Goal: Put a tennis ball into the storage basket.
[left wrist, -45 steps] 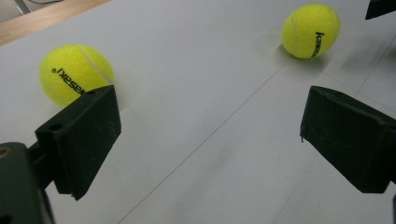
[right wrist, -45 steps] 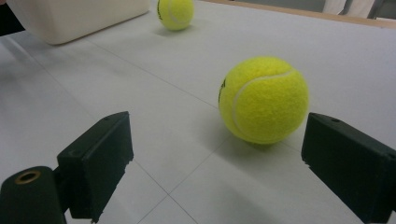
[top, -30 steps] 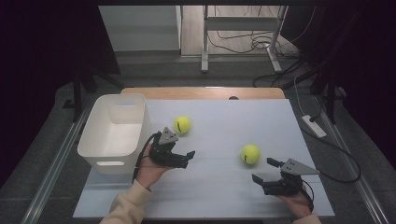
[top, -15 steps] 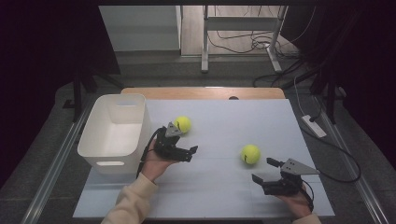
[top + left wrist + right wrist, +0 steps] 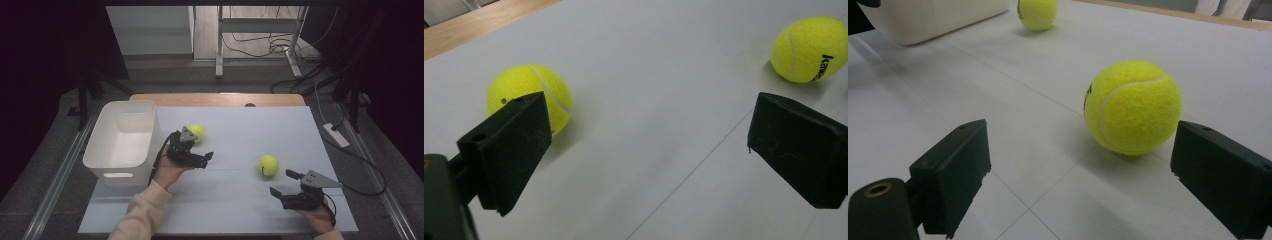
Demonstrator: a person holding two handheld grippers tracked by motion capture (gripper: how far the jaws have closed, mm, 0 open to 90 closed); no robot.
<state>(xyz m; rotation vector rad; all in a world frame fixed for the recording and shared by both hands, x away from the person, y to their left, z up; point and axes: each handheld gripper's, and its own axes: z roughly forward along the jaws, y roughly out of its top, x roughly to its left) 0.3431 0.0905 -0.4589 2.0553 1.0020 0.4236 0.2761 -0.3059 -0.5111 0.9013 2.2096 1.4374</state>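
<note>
On the table, a pale grey mat [image 5: 240, 130] covers most of the surface, with a strip of wooden table edge [image 5: 220, 99] exposed along the far side. At the left of the mat stands a white plastic bin [image 5: 122, 142], upright and open at the top, with a handle slot in its near wall. Just right of the bin, a hand [image 5: 167, 172] holds the left gripper [image 5: 200, 152], its jaws spread wide and holding nothing. In the left gripper view, the far tennis ball [image 5: 530, 97] lies on the mat behind the left-hand jaw, partly hidden by it and not between the jaws; whether it touches the jaw cannot be told. In the high view this ball [image 5: 196, 132] sits just beyond the gripper, near the bin's far right corner. The near tennis ball [image 5: 268, 165] rests on the mat right of centre, well apart from the bin. In the left gripper view it [image 5: 810, 48] carries black lettering, of which only "Kawa" is readable; the remainder curves out of sight. At the near right, the right gripper [image 5: 286, 184] is also wide open and empty; in the right gripper view the near ball [image 5: 1132, 107] lies just ahead of the jaws, closer to the right-hand one, touching neither.
</note>
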